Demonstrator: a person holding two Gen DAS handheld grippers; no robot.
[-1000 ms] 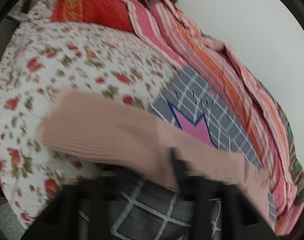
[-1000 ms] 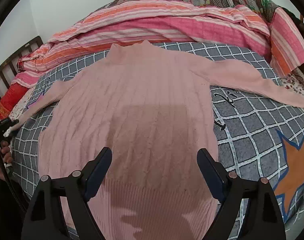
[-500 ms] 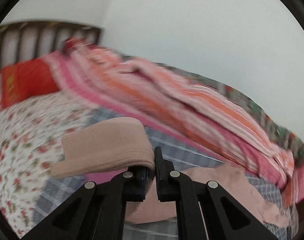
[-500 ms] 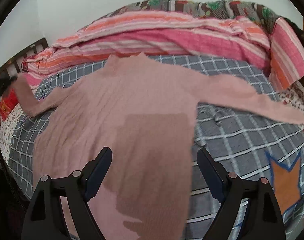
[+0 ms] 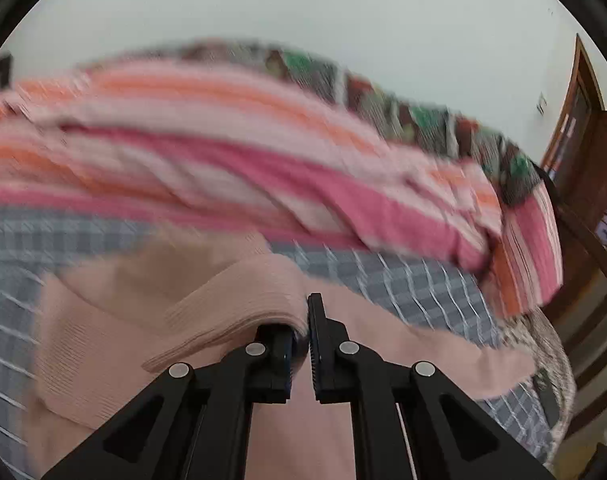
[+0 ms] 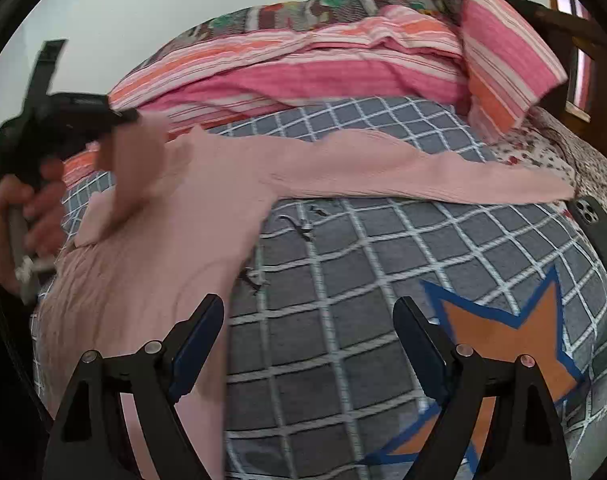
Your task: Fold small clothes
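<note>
Here, the bed, covered by a grey blanket with a white grid and an orange star, carries the pale pink ribbed knit sweater, which lies spread across its left half; a heap of pink-and-orange striped bedding runs along the far side.

The chief change concerns the sweater's left sleeve. A second ago it lay flat, stretched out toward the floral sheet; half a second ago it was lifted clear of the bed. Now the left claw, jaws pressed together on the sleeve's ribbed cuff end, has carried it inward, so that the sleeve hangs doubled above the sweater's chest. The right-hand camera confirms this: the left claw sits raised over the garment's shoulder with pink fabric draping from it.

The right sleeve remains extended flat toward the right edge of the bed, its cuff near a dark smartphone.

The right claw hovers with jaws spread wide and empty, over the blanket just beside the sweater's right hem edge; earlier it hung above the garment's middle.

Judged from this arrangement, the first sleeve fold is under way but not laid down; the second sleeve and the body folds are undone.
</note>
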